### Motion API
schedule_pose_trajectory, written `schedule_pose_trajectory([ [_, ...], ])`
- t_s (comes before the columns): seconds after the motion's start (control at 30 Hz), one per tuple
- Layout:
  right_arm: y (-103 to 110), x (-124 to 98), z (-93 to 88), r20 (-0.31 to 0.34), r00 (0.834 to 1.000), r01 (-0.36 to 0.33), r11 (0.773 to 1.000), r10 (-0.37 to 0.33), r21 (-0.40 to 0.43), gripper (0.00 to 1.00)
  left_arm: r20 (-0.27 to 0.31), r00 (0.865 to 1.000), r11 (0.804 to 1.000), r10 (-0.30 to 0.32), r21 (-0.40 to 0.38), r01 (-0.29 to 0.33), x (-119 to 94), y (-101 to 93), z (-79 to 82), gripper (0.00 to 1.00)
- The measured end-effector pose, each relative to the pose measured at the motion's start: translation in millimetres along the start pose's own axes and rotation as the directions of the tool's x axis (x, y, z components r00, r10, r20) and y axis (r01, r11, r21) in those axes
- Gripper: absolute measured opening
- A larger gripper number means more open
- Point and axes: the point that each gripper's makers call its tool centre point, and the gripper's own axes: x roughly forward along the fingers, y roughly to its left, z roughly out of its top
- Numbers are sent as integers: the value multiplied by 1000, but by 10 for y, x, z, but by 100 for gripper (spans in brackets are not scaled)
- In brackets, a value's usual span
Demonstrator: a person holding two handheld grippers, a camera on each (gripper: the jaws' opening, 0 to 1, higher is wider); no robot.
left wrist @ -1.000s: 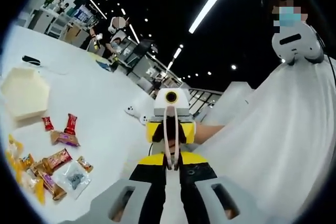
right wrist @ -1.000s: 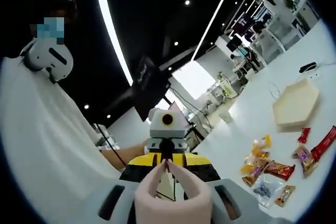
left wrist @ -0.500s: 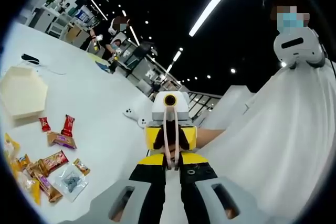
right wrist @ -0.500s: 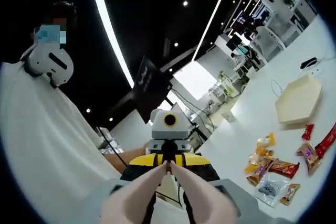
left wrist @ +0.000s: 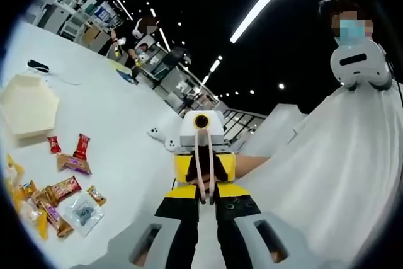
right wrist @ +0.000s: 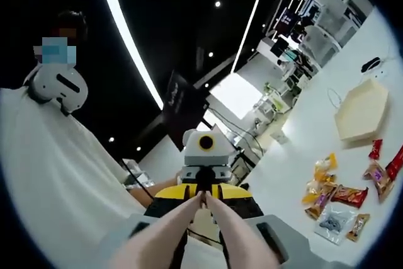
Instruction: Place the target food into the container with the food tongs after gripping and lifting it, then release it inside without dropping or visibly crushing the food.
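The wrapped snacks [left wrist: 60, 190] lie scattered on the white worktop [left wrist: 119, 130], near the pale six-sided container [left wrist: 28, 105], which sits apart from them and holds none. The pink food tongs [right wrist: 204, 231] rise from the right tool [right wrist: 203, 201], arms meeting at closed tips with nothing between them. The left tool [left wrist: 200, 244] faces the right one, its jaws apart and holding nothing. A person in white [left wrist: 340, 155] holds both.
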Motion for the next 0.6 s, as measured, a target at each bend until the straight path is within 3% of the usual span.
schedule_pose_trajectory([
  [0.17,33,15,-1,7,1000,-15,1000,15,19,19,2,1000,1000,-13,-27,13,-8,-19,0,11],
  [0.27,33,-8,-9,13,1000,-22,998,21,53,22,2,1000,999,-9,-35,9,1,-41,-20,19],
  [0.53,113,-67,2,7,999,-54,995,54,82,26,59,998,999,-35,-25,37,43,-155,-23,29],
  [0.6,96,-86,22,5,999,-44,996,44,80,26,77,996,999,-41,-22,43,36,-178,-5,36],
])
